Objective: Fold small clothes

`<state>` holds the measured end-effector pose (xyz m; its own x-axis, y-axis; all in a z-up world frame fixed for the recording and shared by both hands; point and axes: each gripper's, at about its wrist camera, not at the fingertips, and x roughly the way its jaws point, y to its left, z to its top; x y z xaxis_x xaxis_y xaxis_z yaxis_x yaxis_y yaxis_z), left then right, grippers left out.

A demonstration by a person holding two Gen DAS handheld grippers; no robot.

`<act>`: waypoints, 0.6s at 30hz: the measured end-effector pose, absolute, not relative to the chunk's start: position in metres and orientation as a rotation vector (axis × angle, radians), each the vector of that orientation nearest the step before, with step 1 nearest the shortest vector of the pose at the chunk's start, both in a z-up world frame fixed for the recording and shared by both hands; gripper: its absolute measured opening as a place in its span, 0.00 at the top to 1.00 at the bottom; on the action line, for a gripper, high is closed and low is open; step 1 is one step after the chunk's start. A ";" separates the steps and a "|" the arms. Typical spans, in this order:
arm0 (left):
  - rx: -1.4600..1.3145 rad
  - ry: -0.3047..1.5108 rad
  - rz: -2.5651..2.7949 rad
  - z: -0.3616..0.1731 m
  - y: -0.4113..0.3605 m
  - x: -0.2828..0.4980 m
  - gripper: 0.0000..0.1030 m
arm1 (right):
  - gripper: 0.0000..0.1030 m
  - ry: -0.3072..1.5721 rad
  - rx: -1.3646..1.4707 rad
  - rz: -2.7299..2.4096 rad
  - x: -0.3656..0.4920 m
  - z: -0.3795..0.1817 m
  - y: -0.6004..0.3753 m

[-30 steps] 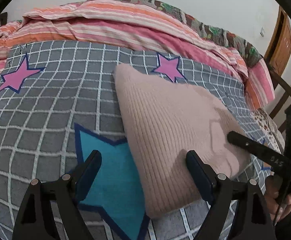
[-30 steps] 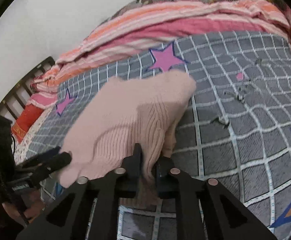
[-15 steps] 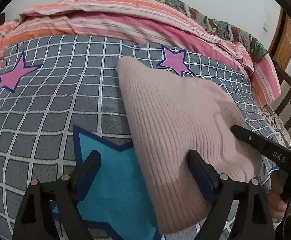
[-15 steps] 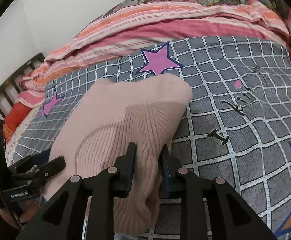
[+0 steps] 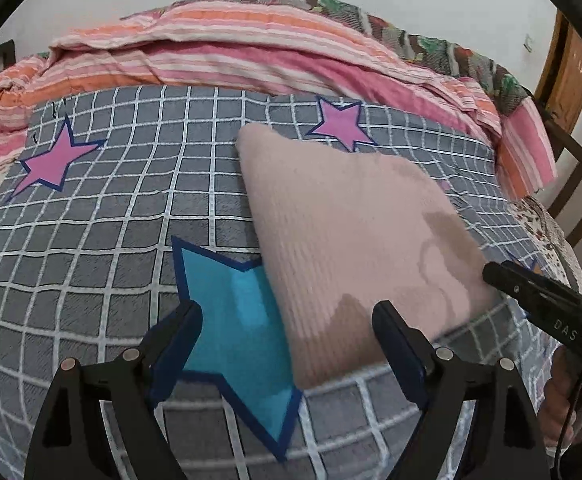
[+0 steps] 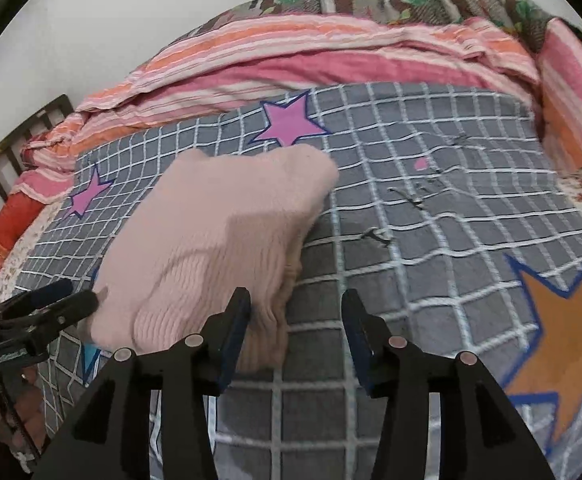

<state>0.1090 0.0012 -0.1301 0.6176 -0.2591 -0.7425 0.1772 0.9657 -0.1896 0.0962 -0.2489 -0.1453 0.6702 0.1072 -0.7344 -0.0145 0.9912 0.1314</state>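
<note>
Right wrist view: the right gripper (image 6: pixel 297 320) has just been opening, and its fingers (image 6: pixel 237 320) now stand moderately apart over the bed (image 6: pixel 431 240). The near corner of the pink sweater (image 6: pixel 219 232) lies beside the left finger, no longer pinched. The sweater rests folded on the checked cover, between a pink star (image 6: pixel 289 124) and the blue star (image 5: pixel 235 328).

In the left wrist view the left gripper (image 5: pixel 287 340) hangs wide open and empty above the sweater's near edge (image 5: pixel 343 240) and the blue star; I cannot tell whether its right finger brushes the knit.

The step in hand looks like letting go after a fold. To do it well, draw both grippers straight back and up so no finger snags the loose ribbing or drags the top layer off square. Then check that the edges line up before pressing flat.

No containers are in sight; the striped quilt (image 5: pixel 251 56) is heaped along the far side of the bed.
</note>
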 end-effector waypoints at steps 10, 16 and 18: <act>-0.038 0.799 -0.179 -0.077 -0.009 0.055 0.16 | 0.37 0.796 0.084 0.041 0.040 -0.095 -0.259; -0.014 0.770 -0.154 -0.058 -0.014 0.027 0.14 | 0.06 0.752 0.097 -0.010 0.004 -0.076 -0.273; -0.010 0.754 -0.142 -0.051 -0.015 0.018 0.14 | 0.03 0.746 0.095 -0.007 -0.008 -0.073 -0.277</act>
<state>0.0176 -0.0149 -0.0513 0.7201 -0.1322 -0.6812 0.1253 0.9903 -0.0598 -0.0077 -0.2766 -0.0728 0.7346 0.0275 -0.6779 0.0399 0.9957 0.0835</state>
